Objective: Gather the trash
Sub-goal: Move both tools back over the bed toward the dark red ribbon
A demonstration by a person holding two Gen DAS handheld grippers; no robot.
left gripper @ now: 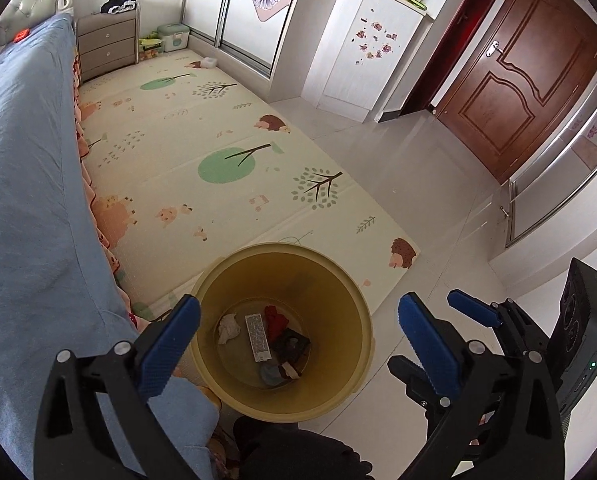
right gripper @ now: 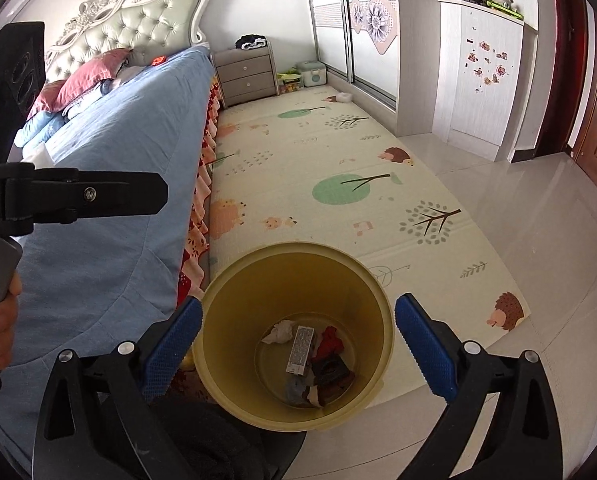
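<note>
1. Left wrist view: the yellow bin stands on the floor beside the bed; at its bottom lie crumpled paper, a long silver wrapper, red scraps and a dark box. The left gripper hangs over the bin, jaws spread, empty

2. Right wrist view: the same trash sits inside the bin; the right gripper above it is released, nothing between its pads

Left gripper fingers spread wide, right gripper likewise, both empty
</note>
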